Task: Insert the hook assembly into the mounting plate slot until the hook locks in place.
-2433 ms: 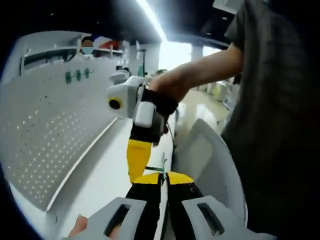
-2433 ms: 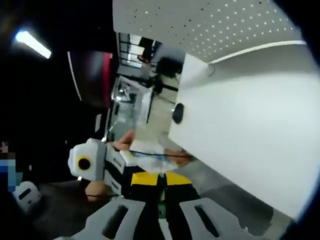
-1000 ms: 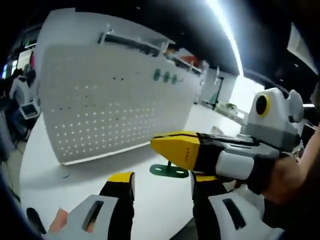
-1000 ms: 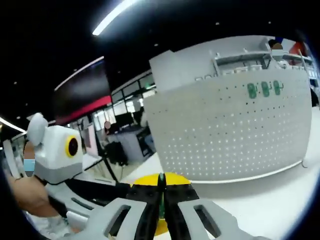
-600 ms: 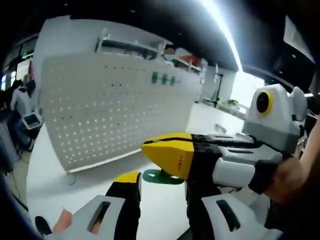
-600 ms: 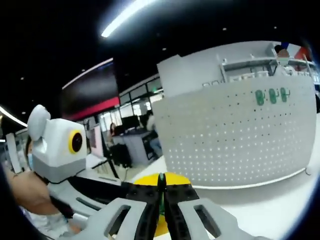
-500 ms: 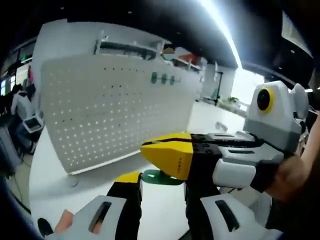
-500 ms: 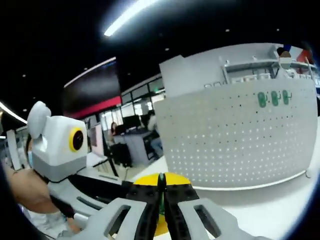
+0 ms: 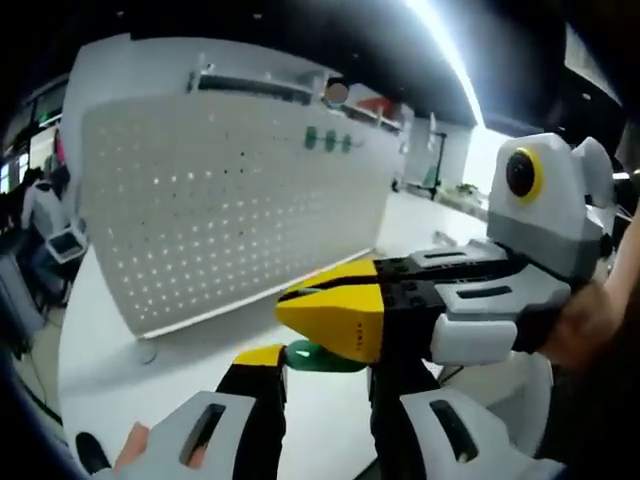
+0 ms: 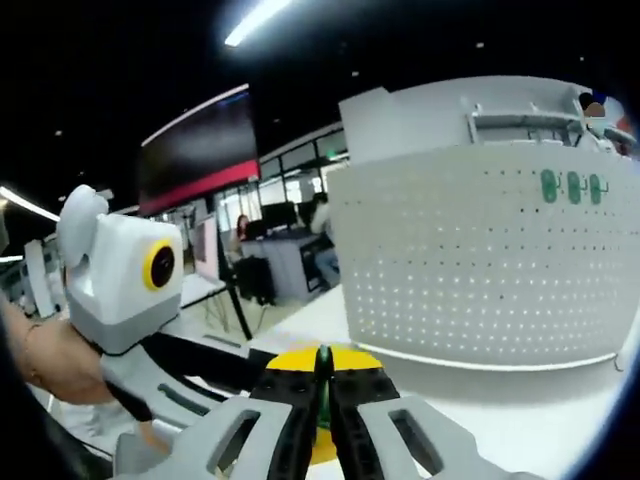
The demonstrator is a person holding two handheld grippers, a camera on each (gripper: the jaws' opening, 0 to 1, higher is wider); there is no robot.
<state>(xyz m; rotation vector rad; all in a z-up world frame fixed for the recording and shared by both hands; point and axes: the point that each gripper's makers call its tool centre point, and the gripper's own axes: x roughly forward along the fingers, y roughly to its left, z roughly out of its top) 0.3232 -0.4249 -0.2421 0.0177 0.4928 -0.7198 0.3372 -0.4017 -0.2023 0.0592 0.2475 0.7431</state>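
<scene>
The green hook assembly (image 9: 322, 356) sits low in the left gripper view, just beyond the left claw (image 9: 325, 362), a flat rounded green piece partly hidden behind the yellow tips of the right claw (image 9: 330, 320), which crosses in from the right; whether it lies on the white tabletop (image 9: 130, 370) or is carried by that claw cannot be told there. In the right gripper view a thin green sliver of the hook assembly (image 10: 322, 405) shows in the seam between the right claw (image 10: 322, 372) jaws, which are pressed together on it. The left claw's jaws stand spread apart, with the green piece showing in the gap between them. Past both claws stands the white perforated mounting plate (image 9: 230, 205), upright on the tabletop, and three small green pieces (image 9: 327, 140) are fixed near its upper edge; in the right gripper view the mounting plate (image 10: 480, 260) rises ahead and to the right of the claw. The left claw (image 10: 180, 385) reaches into that view from the left, held by a person's hand (image 10: 50, 365). Behind the plate lies an office with desks and ceiling lights (image 10: 255, 20).
</scene>
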